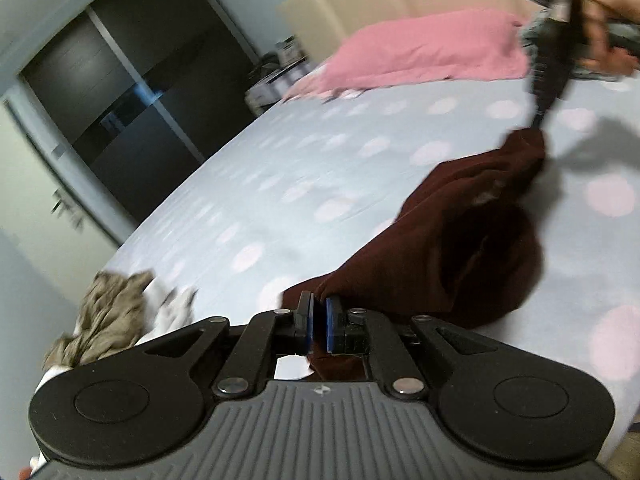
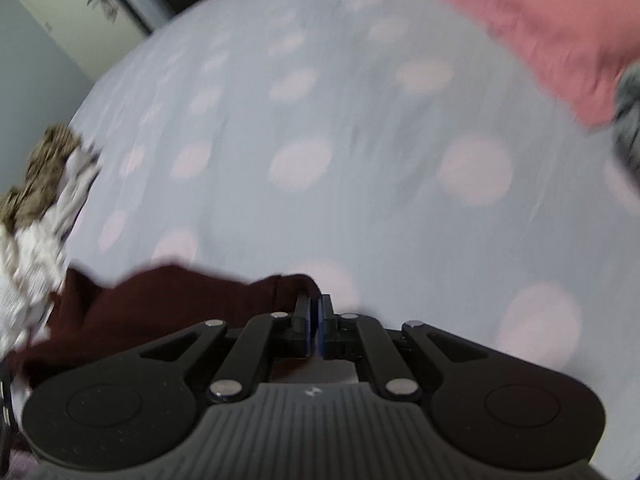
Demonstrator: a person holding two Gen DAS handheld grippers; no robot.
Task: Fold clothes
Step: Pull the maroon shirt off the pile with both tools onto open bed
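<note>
Left gripper (image 1: 319, 312): jaws closed on one edge of the maroon garment (image 1: 452, 248), cloth pinched between the blue pads. Right gripper (image 2: 314, 312): jaws likewise closed, clamped on another edge of the same garment. In the left wrist view the right gripper holds its bunched corner raised above the bed (image 1: 280, 168), with the cloth sagging between the two grips and its lower part resting on the sheet.

Relative to the maroon garment: beyond it the spotted sheet lies bare over a wide stretch, up to the pink pillow (image 1: 432, 48) at the headboard. To its left, at the bed's edge, sits a heap of crumpled clothes (image 1: 108, 312), brown and white, near the garment in the right wrist view. Past that edge stand a dark wardrobe (image 1: 132, 100) and a pale wall. Both views are blurred.
</note>
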